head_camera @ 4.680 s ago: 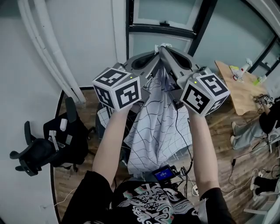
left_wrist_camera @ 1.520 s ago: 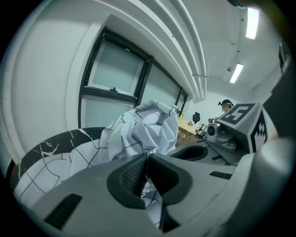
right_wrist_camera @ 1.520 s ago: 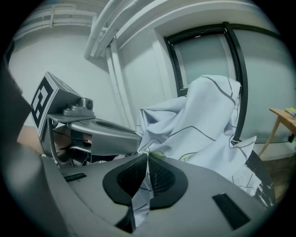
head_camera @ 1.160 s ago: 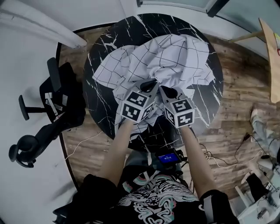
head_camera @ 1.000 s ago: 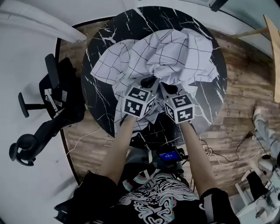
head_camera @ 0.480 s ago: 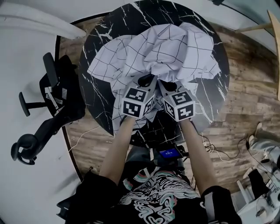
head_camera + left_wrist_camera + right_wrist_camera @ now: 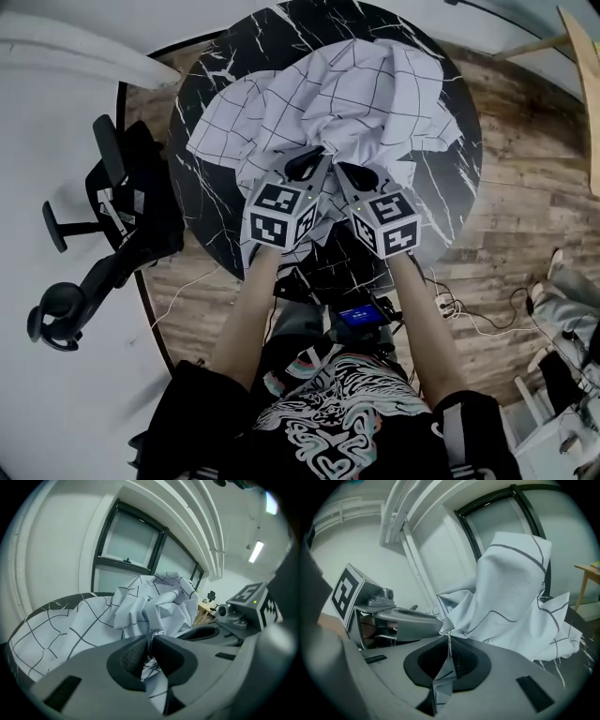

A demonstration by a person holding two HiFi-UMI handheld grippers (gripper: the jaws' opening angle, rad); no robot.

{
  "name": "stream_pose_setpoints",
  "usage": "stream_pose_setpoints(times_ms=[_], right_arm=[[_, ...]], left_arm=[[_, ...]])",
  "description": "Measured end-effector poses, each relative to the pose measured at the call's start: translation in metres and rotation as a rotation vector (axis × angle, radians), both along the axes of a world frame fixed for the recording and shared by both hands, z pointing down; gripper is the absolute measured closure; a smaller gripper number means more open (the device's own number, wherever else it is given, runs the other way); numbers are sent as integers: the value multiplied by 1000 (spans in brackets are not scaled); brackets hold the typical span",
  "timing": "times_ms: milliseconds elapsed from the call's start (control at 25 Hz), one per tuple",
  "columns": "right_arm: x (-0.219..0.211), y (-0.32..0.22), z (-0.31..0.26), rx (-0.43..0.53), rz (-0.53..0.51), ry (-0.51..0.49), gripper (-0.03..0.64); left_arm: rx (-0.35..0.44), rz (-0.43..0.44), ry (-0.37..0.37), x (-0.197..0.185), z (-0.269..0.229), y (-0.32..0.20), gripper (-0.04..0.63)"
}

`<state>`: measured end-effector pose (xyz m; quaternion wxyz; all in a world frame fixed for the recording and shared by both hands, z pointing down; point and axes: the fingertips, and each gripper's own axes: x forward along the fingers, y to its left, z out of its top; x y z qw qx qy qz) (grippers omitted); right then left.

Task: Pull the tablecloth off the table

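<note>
1. Progress, head view: partway. The tablecloth [image 7: 347, 103] lies bunched in a crumpled heap on the round table [image 7: 441, 202]; veined black marble is bare along the left, far and right edges. The left gripper [image 7: 302, 169] and right gripper [image 7: 349, 173] meet at the heap's near side; the whole cloth is yet to come off.
2. Left gripper view: thin white fabric with a dark grid, sharply creased; the jaws have just been easing apart, with a fold lightly pinched between the ribbed pads.
3. Right gripper view: the jaws are together on a thin fold; beyond them the cloth rises in a stiff peak.
</note>
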<state>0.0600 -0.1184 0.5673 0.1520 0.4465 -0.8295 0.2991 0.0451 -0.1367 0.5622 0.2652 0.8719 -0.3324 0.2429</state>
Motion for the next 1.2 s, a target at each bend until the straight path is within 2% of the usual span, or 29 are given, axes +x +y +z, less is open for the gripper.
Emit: stream_pose_setpoints(times_ms=[240,360,640,800,1080,1200], right_arm=[[8,15,-29,78,47,9,559],[16,26,-43,98,86,-1,565],[38,47,-83,161,176,7,560],[52,59,-104,197,229,16,558],[64,86,-140,251,321,-86,557],[66,93,-162,313,356,-138,558]], left_arm=[[43,29,8,-2,-27,10,523],[65,47,11,-3,-42,17,506],[138,72,46,-8,-87,34,497],[204,70,74,-9,-119,39,499],[284,22,119,-26,-168,45,502],[316,63,150,-31,-184,57,523]])
